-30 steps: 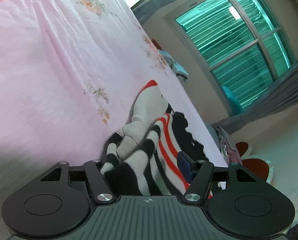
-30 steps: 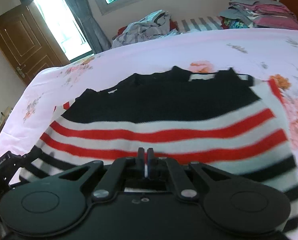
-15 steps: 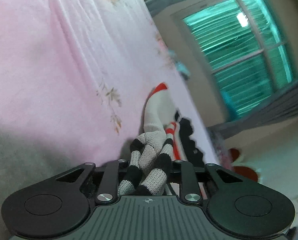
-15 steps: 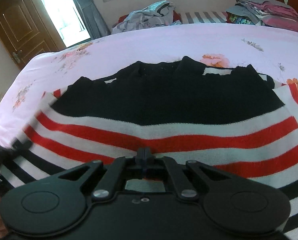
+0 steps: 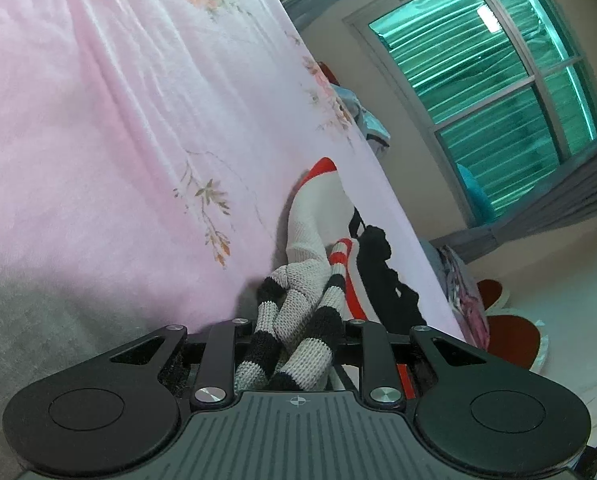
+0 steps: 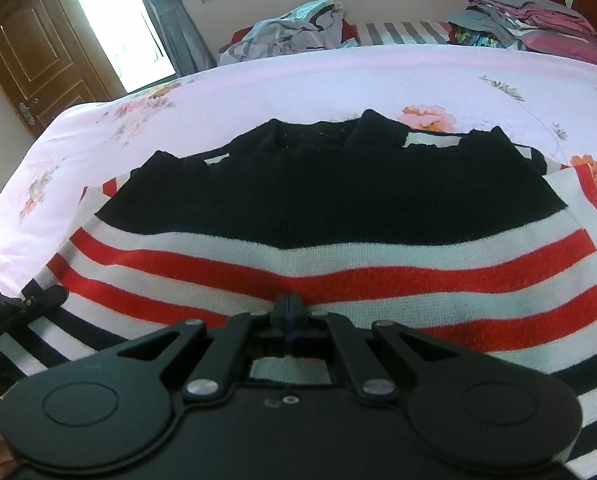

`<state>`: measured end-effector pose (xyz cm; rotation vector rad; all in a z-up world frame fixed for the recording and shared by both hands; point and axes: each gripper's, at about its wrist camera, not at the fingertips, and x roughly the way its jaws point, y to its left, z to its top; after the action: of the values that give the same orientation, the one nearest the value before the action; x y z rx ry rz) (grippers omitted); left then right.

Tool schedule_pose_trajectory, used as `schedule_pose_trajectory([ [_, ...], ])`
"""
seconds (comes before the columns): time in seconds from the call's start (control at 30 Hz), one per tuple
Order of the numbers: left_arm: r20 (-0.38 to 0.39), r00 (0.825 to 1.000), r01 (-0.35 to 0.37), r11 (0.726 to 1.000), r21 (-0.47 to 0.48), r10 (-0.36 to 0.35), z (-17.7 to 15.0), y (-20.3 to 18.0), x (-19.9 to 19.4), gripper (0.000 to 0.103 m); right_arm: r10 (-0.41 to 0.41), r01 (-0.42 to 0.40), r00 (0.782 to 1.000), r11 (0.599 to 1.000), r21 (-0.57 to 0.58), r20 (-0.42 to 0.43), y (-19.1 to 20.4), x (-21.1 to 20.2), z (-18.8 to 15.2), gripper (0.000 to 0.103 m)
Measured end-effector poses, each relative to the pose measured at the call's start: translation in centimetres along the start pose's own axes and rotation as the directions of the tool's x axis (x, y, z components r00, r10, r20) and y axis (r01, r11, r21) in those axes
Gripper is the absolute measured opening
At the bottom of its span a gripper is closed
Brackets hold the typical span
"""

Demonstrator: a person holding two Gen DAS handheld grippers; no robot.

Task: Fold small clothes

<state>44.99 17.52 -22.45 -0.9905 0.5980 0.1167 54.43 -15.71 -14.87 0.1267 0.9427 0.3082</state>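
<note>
A small knitted sweater (image 6: 338,232), black at the top with red, white and black stripes below, lies spread on the pink flowered bed sheet (image 6: 298,80). My right gripper (image 6: 287,312) is shut on the sweater's near hem at its middle. My left gripper (image 5: 294,344) is shut on a bunched striped corner of the sweater (image 5: 298,300); its fingertips are hidden by the fabric. The left gripper also shows at the left edge of the right wrist view (image 6: 38,300), at the sweater's left hem corner.
The pink sheet (image 5: 98,120) stretches far around the sweater. A loose heap of clothes (image 6: 290,36) and a folded stack (image 6: 538,20) lie at the far side of the bed. A wooden door (image 6: 30,52) and windows stand behind.
My left gripper has closed on the striped hem corner and bunched it. The right gripper has stayed shut on the hem, and the sweater has been pulled flatter and nearer.
</note>
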Motion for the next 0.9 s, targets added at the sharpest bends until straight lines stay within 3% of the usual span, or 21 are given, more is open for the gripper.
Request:
schedule_pose_trajectory([
  [0.27, 0.025, 0.999, 0.018, 0.998, 0.061, -0.02, 0.3, -2.6, -1.6, 0.023, 0.019, -0.019, 1.0, 0.999, -0.04, -0.016, -0.1, 0.2, 0.3, 0.0],
  [0.43, 0.031, 0.998, 0.041, 0.984, 0.172, -0.047, -0.2, -7.3, -2.8, 0.023, 0.062, -0.062, 0.998, 0.998, -0.023, -0.027, -1.1, -0.3, 0.9, 0.0],
  [0.47, 0.019, 0.998, 0.048, 0.976, 0.213, -0.053, -0.5, -8.7, -2.9, 0.023, 0.064, -0.064, 0.998, 0.998, 0.0, 0.006, -1.6, -1.2, 1.0, 0.006],
  [0.53, 0.012, 0.999, 0.045, 0.952, 0.302, -0.051, -1.5, -11.7, -2.9, 0.023, 0.067, -0.072, 0.995, 0.995, 0.063, 0.076, -3.3, -3.1, 1.1, 0.012],
  [0.6, -0.009, 0.999, 0.049, 0.923, 0.382, -0.05, -2.8, -14.9, -2.6, 0.023, 0.078, -0.092, 0.99, 0.989, 0.117, 0.12, -5.3, -4.9, 0.9, 0.011],
  [0.77, -0.109, 0.994, 0.045, 0.825, 0.563, 0.02, -8.1, -22.3, -0.2, 0.023, 0.048, -0.087, 0.98, 0.975, 0.202, 0.193, -11.3, -9.5, 0.3, 0.011],
  [0.83, -0.186, 0.979, 0.045, 0.79, 0.611, 0.089, -11.1, -24.5, 1.9, 0.023, 0.04, -0.091, 0.978, 0.965, 0.246, 0.206, -13.8, -11.1, -0.2, 0.011],
  [0.9, -0.293, 0.934, 0.042, 0.751, 0.659, 0.204, -14.7, -25.3, 5.2, 0.028, 0.041, -0.101, 0.977, 0.953, 0.284, 0.208, -15.7, -12.2, -0.6, 0.012],
])
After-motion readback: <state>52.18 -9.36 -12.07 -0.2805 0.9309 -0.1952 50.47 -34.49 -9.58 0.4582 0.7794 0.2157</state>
